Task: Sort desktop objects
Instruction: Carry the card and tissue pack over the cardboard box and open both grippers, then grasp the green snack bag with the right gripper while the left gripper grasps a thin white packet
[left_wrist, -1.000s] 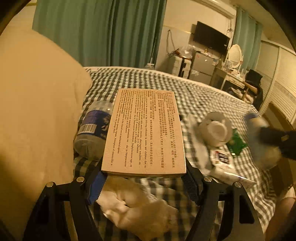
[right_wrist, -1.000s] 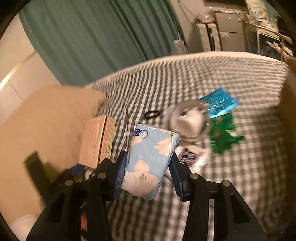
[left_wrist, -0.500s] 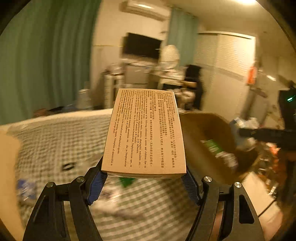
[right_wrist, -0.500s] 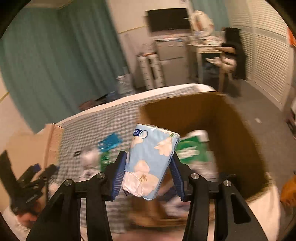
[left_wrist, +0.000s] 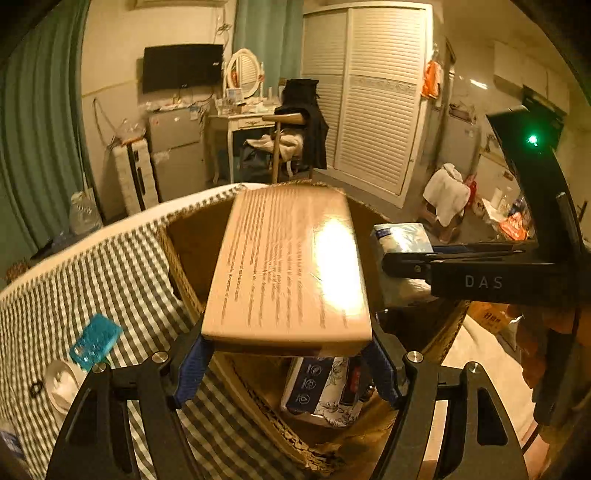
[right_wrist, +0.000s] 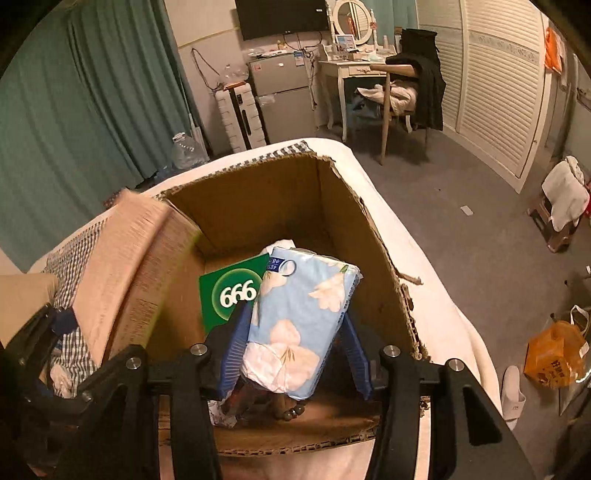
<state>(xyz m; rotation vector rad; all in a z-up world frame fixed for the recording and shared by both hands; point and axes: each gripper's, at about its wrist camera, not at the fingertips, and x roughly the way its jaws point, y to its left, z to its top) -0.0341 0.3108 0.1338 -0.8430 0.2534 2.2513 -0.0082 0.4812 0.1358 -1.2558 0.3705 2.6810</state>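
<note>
My left gripper is shut on a flat tan box printed with text, held over the open cardboard carton at the bed's edge. The same tan box shows blurred at the carton's left rim in the right wrist view. My right gripper hangs over the carton's inside with a light blue flowered tissue pack between its pads; its jaws are opening, and the pack still sits in the grip. The tissue pack and the right gripper's fingers appear right of the tan box.
Inside the carton lie a green "666" box and a dark flowered pack. On the checked bed sheet rest a teal packet and a white round item. Grey floor, a chair and wardrobe stand beyond.
Both grippers swung from over the bed's scattered items to above the carton, each carrying its object. The right gripper's pads stand slightly wider around the tissue pack.
</note>
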